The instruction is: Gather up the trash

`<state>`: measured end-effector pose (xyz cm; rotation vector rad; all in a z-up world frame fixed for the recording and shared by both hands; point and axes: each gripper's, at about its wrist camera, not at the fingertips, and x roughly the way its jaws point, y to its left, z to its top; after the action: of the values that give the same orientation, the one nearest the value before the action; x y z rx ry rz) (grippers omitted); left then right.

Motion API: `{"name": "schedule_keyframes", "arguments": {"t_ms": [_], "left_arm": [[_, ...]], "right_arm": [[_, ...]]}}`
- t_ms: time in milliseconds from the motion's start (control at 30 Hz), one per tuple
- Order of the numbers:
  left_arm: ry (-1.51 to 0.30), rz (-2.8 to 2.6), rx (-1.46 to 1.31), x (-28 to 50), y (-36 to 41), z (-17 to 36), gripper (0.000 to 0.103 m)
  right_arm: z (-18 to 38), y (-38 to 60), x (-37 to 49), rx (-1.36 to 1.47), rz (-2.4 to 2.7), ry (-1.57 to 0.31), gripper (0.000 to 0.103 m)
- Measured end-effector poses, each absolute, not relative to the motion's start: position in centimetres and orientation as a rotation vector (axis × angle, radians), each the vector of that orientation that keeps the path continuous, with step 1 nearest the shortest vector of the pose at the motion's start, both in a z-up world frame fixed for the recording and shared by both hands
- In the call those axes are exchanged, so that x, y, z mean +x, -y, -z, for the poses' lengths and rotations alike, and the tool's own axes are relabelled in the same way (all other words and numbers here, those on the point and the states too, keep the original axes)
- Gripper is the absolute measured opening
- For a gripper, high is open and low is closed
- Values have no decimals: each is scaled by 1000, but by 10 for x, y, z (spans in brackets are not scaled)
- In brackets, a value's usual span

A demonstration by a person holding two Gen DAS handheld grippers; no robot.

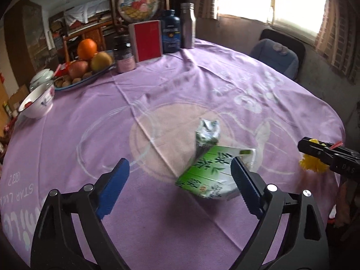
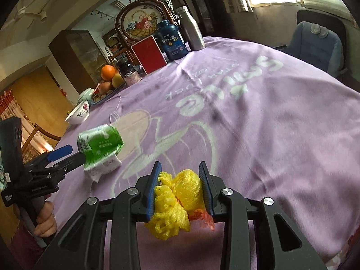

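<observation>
— What did your left gripper (image 1: 180, 180) have hold of?
— Nothing. Its jaws stood wide, and the crumpled green tea carton (image 1: 211, 173) lay on the purple tablecloth (image 1: 202, 85) against your right-hand pad.
— And your right gripper (image 2: 180, 186)?
— You had it clamped narrowly on a wad of yellow foam netting (image 2: 177, 200), above the cloth's near edge.

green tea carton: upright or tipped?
Tipped and crushed. The green carton lies on its side on the purple tablecloth, its torn silver-lined top bent upward, beside the open left hand-held gripper.
</observation>
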<state>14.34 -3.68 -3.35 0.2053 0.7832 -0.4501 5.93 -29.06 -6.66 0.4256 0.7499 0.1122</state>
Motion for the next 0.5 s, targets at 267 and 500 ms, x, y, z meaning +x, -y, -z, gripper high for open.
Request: {"name": "schedule_keyframes", "arguments": {"t_ms": [267,500], "left_arm": [[-894,503,181,165,50,50,94],[-897,562,222,164,66,51,96]], "right_arm": [[72,287,57,408,-108,-768,41],[73,281,49,369,-95,-765,43]]}}
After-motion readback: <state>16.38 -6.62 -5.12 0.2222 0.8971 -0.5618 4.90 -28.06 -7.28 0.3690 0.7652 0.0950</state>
